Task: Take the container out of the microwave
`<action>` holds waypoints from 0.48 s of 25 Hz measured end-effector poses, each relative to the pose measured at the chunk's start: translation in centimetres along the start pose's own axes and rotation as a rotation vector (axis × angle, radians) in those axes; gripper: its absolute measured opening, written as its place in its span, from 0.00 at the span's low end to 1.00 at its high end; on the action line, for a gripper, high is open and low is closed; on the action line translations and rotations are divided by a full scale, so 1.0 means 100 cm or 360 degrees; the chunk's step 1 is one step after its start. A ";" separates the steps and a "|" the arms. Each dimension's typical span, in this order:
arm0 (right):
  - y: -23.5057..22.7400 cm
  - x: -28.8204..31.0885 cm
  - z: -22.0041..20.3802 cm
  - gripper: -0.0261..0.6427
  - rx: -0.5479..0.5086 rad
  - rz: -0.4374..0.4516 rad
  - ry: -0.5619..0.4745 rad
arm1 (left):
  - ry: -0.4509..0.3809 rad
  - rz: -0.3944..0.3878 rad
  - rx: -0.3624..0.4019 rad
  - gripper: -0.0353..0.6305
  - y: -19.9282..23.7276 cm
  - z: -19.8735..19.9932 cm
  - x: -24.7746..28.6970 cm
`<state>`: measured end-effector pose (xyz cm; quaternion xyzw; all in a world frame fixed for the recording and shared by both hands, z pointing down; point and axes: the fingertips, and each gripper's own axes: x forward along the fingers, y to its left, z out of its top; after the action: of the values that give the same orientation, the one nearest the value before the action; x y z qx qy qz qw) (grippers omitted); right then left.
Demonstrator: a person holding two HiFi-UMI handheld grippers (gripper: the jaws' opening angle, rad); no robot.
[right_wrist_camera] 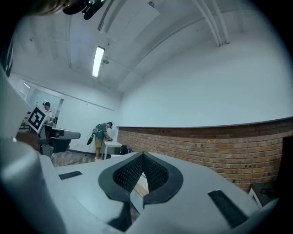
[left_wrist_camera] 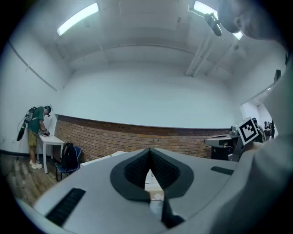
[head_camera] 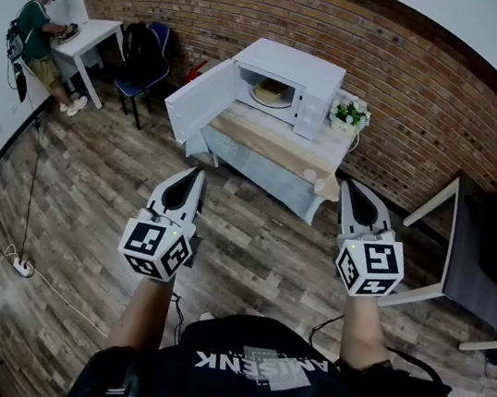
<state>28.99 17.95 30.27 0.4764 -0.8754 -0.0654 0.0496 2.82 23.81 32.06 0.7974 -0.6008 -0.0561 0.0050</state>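
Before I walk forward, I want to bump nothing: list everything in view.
microwave: one, white, door open, on the wooden-topped table
container: one, tan, inside the microwave
potted plant: one, white flowers, right of the microwave
desk: one, white, far left, a person in green at it
chair: one, blue, beside the desk, black backpack on it
power strip: one, white, floor at left
grey table: one, right edge
left claw, right claw: two, grey, shut, empty

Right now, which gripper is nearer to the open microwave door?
Left. The left gripper is almost straight before the microwave door, short of it; the right gripper is farther, off to its right.
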 end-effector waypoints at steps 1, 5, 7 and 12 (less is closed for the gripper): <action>0.000 0.001 0.000 0.10 -0.0001 0.0000 -0.0002 | 0.0000 0.0005 0.0002 0.06 0.003 0.001 0.001; 0.002 0.005 0.001 0.10 -0.0007 -0.0001 -0.0005 | -0.0002 0.0031 0.0010 0.06 0.013 0.002 0.002; 0.003 0.006 0.002 0.10 -0.0011 -0.0005 -0.0005 | -0.0006 0.0034 0.0011 0.06 0.015 0.003 0.002; 0.004 0.011 0.001 0.10 -0.0012 -0.0015 -0.0001 | -0.0004 0.0017 0.0005 0.06 0.015 0.002 0.005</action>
<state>28.11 17.26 30.27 0.4802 -0.8729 -0.0689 0.0508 1.45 22.95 31.91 0.7941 -0.6051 -0.0562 0.0034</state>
